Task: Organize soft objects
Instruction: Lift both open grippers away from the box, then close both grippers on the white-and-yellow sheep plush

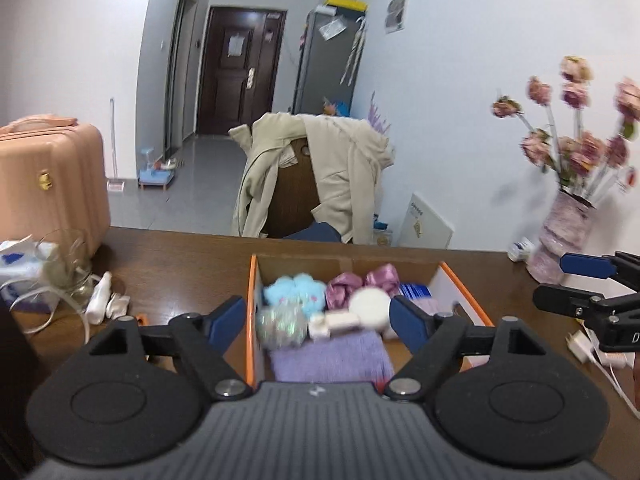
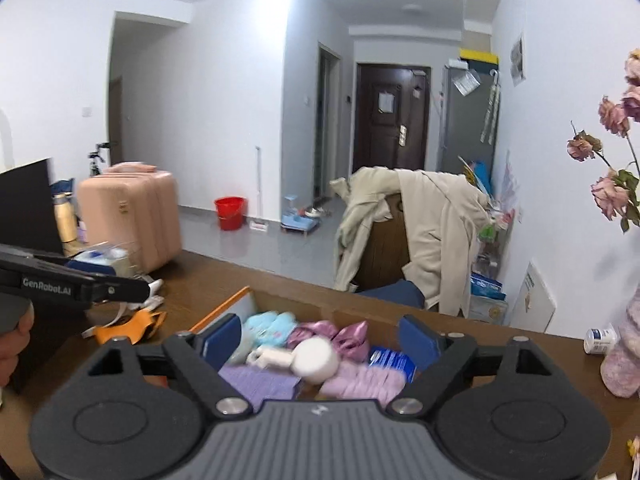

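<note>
A cardboard box with an orange rim (image 1: 251, 304) (image 2: 220, 308) stands on the brown table. It holds soft things: a light blue plush (image 1: 296, 290) (image 2: 270, 328), purple satin scrunchies (image 1: 360, 282) (image 2: 340, 334), a white round puff (image 1: 370, 306) (image 2: 316, 360), a purple towel (image 1: 332, 356) (image 2: 256, 380) and a pink fuzzy cloth (image 2: 364, 380). My left gripper (image 1: 319, 314) (image 2: 136, 284) hangs open above the box's near left side, nothing between its pads. My right gripper (image 2: 322, 336) (image 1: 550, 280) is open too, empty, above the box's near right side.
A pink suitcase (image 1: 52, 184) and a glass jar (image 1: 68, 268) stand at the table's left. A vase of dried flowers (image 1: 564, 232) stands at the right, with a white charger and cable (image 1: 580, 344) near it. Beyond the table is a chair draped with a beige coat (image 1: 320, 184).
</note>
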### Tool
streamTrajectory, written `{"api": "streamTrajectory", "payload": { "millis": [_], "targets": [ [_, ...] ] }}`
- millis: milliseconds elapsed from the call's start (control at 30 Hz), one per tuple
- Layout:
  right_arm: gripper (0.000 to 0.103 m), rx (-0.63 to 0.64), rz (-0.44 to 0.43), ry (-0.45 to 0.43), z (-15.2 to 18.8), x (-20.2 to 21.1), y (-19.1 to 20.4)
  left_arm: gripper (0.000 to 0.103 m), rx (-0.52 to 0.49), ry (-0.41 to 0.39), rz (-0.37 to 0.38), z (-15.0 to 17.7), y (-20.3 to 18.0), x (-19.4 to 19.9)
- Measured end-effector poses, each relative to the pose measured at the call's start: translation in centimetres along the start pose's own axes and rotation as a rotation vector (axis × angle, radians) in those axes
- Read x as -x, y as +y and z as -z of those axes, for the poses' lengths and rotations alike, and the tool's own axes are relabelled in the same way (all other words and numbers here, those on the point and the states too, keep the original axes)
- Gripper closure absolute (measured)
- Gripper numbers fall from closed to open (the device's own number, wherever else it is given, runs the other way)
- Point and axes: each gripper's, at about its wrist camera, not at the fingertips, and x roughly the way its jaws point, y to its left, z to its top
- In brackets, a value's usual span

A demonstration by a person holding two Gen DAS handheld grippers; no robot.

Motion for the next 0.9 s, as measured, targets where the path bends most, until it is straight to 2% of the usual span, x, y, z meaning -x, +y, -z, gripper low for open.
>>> {"api": "streamTrajectory", "payload": {
  "millis": [100, 233, 333, 433, 533, 667, 900],
  "targets": [
    [0.017, -0.001, -0.027, -0.021, 4.2, 3.4, 1.9, 0.022, -0.012, -0.037, -0.014, 4.3, -0.3, 3.9],
    [0.016, -0.036, -0.050, -0.040, 10.9, 6.6, 4.8, 0.011, -0.035, -0.110, -0.054, 11.2, -0.8, 9.0],
    [0.016, -0.089, 0.003, 0.039, 16.0, 8.3, 6.8, 0.010, 0.010, -0.074, -0.102, 16.2, -1.0, 11.2],
    [0.016, -0.123, 0.011, 0.097, 19.1, 9.9, 7.8, 0.010, 0.031, -0.004, -0.099, 19.6, -0.8, 12.6],
    [0.016, -0.121, -0.006, 0.126, 19.9, 10.6, 8.1, 0.010, 0.005, 0.016, -0.100, 20.3, -0.8, 12.7],
    [0.016, -0.141, 0.005, 0.086, 19.3, 10.8, 8.2, 0.009, -0.006, -0.006, -0.109, 19.4, -1.1, 11.6],
    [0.016, -0.188, 0.006, 0.074, 18.7, 9.0, 7.2, 0.009, -0.054, 0.036, -0.122, 19.1, -1.8, 6.3]
  ]
}}
